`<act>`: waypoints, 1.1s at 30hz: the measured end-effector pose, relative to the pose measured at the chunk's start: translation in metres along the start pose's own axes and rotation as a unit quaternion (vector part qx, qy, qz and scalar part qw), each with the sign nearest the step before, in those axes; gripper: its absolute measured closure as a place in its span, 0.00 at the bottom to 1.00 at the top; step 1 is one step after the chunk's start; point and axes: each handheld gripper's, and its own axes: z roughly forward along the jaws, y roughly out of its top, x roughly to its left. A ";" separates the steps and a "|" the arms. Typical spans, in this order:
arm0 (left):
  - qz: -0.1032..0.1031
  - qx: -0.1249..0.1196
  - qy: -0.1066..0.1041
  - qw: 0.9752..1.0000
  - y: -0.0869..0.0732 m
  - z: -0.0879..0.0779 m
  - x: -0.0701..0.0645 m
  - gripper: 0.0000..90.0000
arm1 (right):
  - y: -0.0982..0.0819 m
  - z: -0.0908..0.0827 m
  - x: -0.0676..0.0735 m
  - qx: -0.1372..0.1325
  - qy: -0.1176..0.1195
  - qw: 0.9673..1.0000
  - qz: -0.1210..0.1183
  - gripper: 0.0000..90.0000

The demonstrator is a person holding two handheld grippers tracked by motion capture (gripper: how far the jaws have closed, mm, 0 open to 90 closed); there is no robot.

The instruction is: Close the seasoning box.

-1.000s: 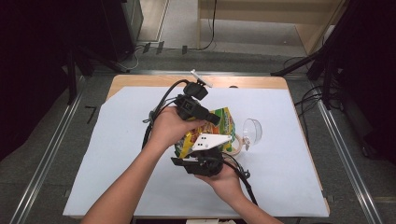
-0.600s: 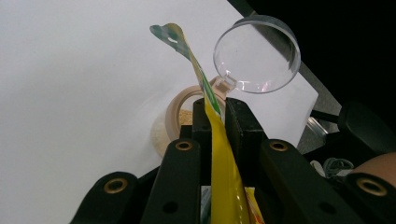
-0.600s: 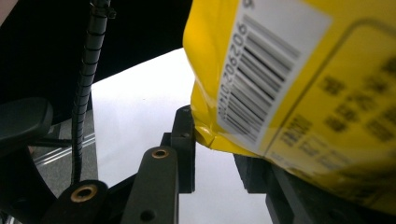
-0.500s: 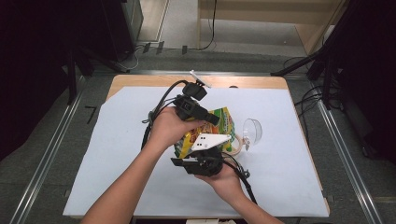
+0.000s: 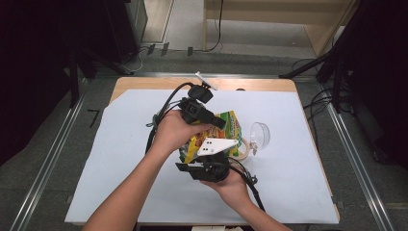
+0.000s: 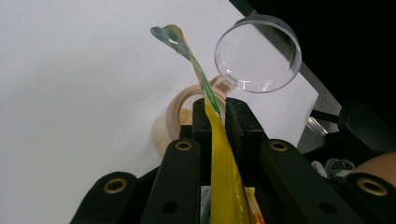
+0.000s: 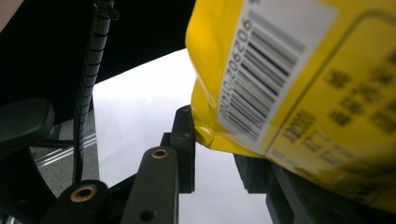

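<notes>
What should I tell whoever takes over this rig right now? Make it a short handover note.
Left gripper: shut on the yellow snack bag, pinching its thin edge.
Right gripper: jaws around the bag's barcode side; a firm grip cannot be confirmed.
The bag is held above the beige jar, whose clear lid hangs open at its side.
Done: bag lifted over the jar, which already holds some crumbly filling.
Left, probably: pour in the rest, set the bag down, close the lid.

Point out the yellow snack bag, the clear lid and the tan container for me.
yellow snack bag (image 7: 299, 84), right gripper view, on its barcode panel.
clear lid (image 6: 258, 55), left gripper view, middle of the clear dome.
tan container (image 6: 184, 100), left gripper view, on its rim left of the bag.
</notes>
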 end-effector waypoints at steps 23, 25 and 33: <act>-0.003 0.000 -0.005 1.000 0.001 0.000 0.001 0.92 | 0.000 -0.001 -0.001 -0.002 -0.005 1.000 -0.006 0.80; -0.002 0.003 -0.001 1.000 0.001 0.001 0.001 0.92 | -0.001 -0.001 0.000 -0.003 -0.001 1.000 -0.003 0.80; -0.003 0.003 -0.002 1.000 0.001 0.001 0.001 0.92 | 0.000 -0.001 0.000 0.001 0.000 1.000 0.001 0.80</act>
